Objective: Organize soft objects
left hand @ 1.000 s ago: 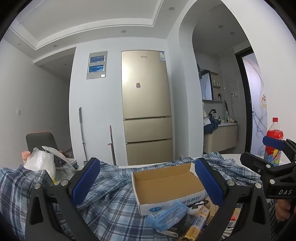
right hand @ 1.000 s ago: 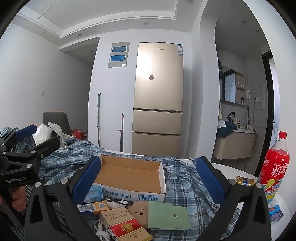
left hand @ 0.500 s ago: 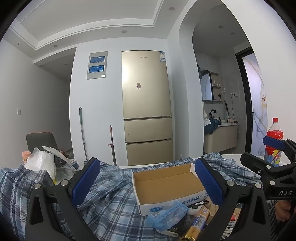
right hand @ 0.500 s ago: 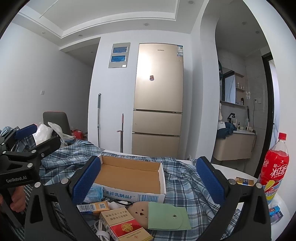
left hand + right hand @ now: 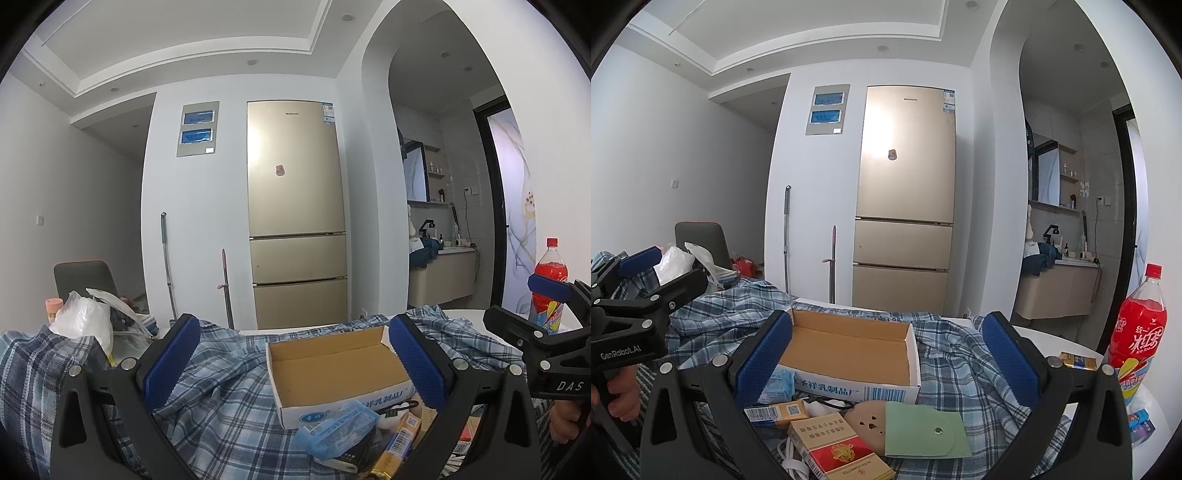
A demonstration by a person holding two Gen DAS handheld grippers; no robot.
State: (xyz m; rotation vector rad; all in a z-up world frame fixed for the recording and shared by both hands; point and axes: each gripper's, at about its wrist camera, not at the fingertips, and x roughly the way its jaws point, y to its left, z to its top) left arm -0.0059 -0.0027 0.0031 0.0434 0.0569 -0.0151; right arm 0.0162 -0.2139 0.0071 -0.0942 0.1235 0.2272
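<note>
Plaid shirt [image 5: 229,402] of soft woven cloth, blue and white checks, lies rumpled in folds across the surface, spreading from the left edge of the left wrist view to the right behind the box; its long run goes roughly left to right, though collar and hem cannot be told apart. On top of it sits a shallow cardboard box [image 5: 332,354], open at the top, brown inside and white with blue print outside, rectangular, its long axis running left to right and angled slightly away. Just in front of the box lie a crinkly blue plastic packet [image 5: 338,430], a red and gold cigarette pack [image 5: 840,452] of glossy card, and a flat pale green pouch [image 5: 923,430] with a round snap, overlapping a tan disc with small holes.

Left tongs [image 5: 291,363] hover wide apart above the shirt and box, holding nothing; their pads [image 5: 170,360] are dark blue with a fine ribbed texture. Right tongs [image 5: 886,363] are likewise spread wide and hold nothing, framing the box.

A clear plastic bottle [image 5: 1137,332] of red drink stands upright to the right. A crumpled white plastic bag [image 5: 83,325] sits at far left, behind the shirt.
</note>
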